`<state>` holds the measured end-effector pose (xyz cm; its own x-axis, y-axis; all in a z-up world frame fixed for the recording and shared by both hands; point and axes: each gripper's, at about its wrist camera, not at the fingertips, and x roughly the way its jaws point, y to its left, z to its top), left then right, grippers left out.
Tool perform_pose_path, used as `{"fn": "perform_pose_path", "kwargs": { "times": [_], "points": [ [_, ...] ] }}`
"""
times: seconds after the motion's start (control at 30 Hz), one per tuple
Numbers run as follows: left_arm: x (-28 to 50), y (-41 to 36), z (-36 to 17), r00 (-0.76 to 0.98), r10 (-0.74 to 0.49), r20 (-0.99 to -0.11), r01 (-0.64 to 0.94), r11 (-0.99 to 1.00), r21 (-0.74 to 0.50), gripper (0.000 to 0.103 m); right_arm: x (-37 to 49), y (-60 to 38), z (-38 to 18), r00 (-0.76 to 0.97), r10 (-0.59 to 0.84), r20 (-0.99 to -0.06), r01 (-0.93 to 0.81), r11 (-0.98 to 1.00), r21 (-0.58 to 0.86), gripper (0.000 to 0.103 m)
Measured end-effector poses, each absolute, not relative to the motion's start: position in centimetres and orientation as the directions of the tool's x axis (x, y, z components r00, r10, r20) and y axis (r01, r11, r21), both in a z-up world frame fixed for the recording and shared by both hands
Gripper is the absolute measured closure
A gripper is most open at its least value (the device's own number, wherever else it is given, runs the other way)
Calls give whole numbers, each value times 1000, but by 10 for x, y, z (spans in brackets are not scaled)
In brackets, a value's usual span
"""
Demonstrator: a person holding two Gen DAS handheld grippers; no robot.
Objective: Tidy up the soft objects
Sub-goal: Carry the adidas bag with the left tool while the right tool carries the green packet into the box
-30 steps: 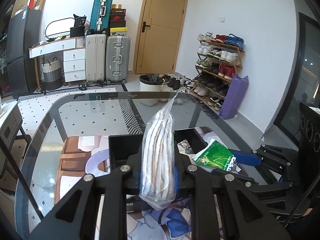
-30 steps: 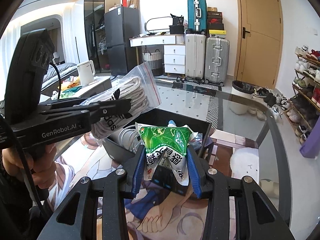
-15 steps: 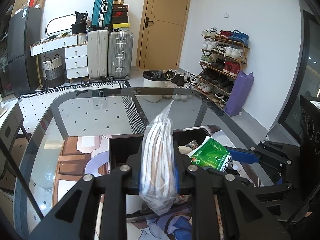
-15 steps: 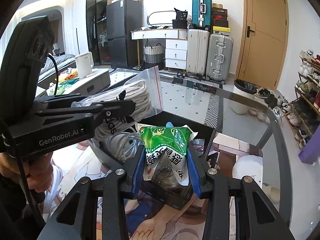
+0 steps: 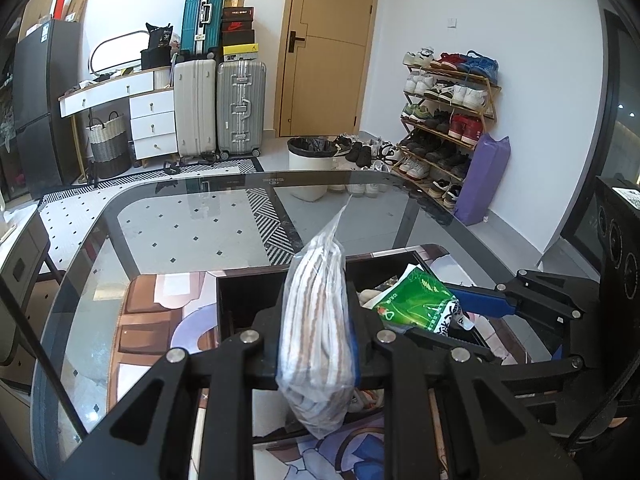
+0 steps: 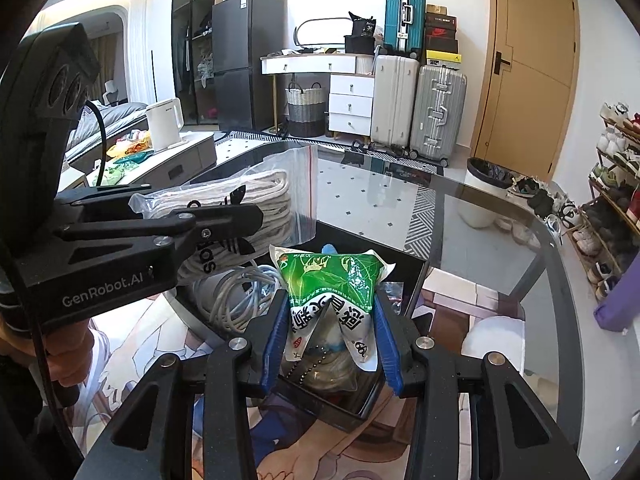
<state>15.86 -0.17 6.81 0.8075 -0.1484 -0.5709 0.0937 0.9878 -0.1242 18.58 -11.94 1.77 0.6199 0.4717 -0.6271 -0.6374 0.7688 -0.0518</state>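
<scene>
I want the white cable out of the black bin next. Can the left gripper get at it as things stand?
Probably not: the left gripper is shut on the bag of socks, which hangs right above the cable in the bin.

- The right gripper [image 6: 330,320] pinches a green packet [image 6: 334,280] between its blue pads [image 6: 276,340], the packet upright with its white printed lower half folded inward
- Below the packet sits a black bin [image 6: 416,280] on a glass table [image 6: 500,248]; a coil of white cable [image 6: 236,296] lies inside it
- The left gripper [image 6: 224,220] comes in from the left (its side reads GenRobot.AI), clamped on a clear zip bag [image 6: 276,196] of white socks with a black logo, held above the bin's left edge
- A hand [image 6: 68,344] grips that tool at the lower left
- Behind: suitcases [image 6: 416,104], a white kettle [image 6: 164,124], a tan door [image 6: 528,72]
</scene>
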Motion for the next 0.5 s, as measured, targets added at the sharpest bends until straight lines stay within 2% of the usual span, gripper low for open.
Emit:
{"fn": "perform_pose_path", "kwargs": {
  "times": [0.5],
  "points": [
    [169,5,68,798,-142,-586,94,989,-110,82,195,-114,16,605,476,-639,-650,758,-51,63]
  ]
}}
